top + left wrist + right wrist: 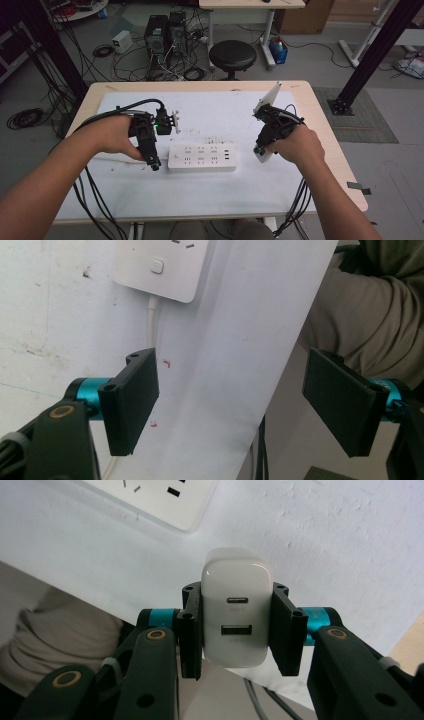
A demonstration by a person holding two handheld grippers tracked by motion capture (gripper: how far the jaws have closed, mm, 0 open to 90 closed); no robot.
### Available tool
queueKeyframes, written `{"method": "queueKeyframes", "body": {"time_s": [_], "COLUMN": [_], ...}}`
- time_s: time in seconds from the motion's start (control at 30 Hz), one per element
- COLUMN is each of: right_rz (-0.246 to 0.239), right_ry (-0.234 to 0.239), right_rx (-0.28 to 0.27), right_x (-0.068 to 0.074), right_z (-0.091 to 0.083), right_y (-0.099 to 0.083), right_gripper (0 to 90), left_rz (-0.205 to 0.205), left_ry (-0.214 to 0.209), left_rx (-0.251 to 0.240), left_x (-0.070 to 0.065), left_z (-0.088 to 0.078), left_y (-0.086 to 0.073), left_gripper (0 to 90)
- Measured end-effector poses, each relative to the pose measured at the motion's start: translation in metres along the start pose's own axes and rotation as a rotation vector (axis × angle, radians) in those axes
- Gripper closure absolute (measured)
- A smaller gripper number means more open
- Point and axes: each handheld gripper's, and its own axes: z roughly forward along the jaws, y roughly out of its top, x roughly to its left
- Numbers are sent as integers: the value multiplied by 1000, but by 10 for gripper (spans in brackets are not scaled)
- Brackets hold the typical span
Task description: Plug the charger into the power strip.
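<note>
A white power strip lies flat in the middle of the table, its sockets facing up. My left gripper points down just off the strip's left end. In the left gripper view the left gripper is open and holds nothing. Beyond it are the strip's switch end and its white cable. My right gripper hovers to the right of the strip, shut on a white USB charger. In the right gripper view the charger sits between the black jaws with its two ports facing the camera, and a corner of the strip lies beyond.
A white sheet covers most of the wooden table. Behind the table stand a black stool and computer towers among floor cables. Gripper cables hang over the near edge, by the person's clothing.
</note>
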Motion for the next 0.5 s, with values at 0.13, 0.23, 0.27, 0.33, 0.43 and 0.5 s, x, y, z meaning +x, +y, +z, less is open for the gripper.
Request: {"method": "queueKeyframes", "body": {"time_s": [0.13, 0.23, 0.27, 0.33, 0.43, 0.5], "right_rz": [-71, -116, -127, -170, -254, -302], "right_ry": [-4, 5, 5, 8, 4, 6], "right_rx": [34, 53, 52, 49, 59, 66], "right_x": [0, 1, 2, 4, 6, 8], "right_z": [0, 1, 1, 1, 2, 2], "right_y": [6, 12, 14, 19, 25, 29], "right_gripper": [621, 621, 621, 621, 621, 621], "left_rz": [18, 22, 18, 23, 26, 28], "left_ry": [-3, 6, 0, -10, -12, -8], "left_rx": [10, 22, 16, 14, 8, 12], "left_x": [1, 0, -1, -1, -1, 0], "left_z": [0, 2, 3, 3, 2, 2], "left_y": [0, 1, 0, 0, -1, -2], "left_gripper": [227, 227, 227, 227, 227, 227]}}
